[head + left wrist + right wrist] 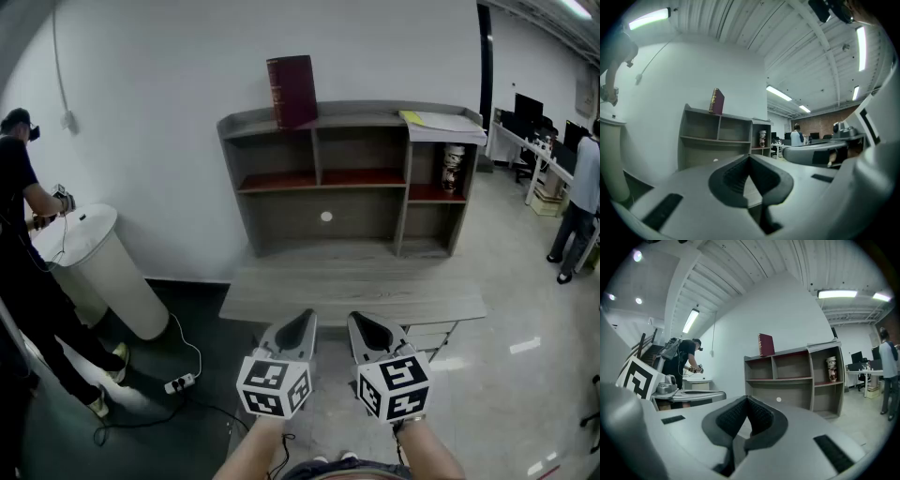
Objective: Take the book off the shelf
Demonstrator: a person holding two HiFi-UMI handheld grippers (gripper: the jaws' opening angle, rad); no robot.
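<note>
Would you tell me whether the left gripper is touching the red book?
Apart: the head view shows the left gripper low before the desk, the red book far off atop the shelf.

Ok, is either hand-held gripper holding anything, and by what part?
Nothing is held: left hand-held gripper and right hand-held gripper are shut, empty; the dark red book stands atop the grey wooden shelf.

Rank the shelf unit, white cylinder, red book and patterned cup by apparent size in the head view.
1. Shelf unit, by far the largest.
2. White cylinder, though it may stand nearer the camera.
3. Red book.
4. Patterned cup, the smallest.
</note>
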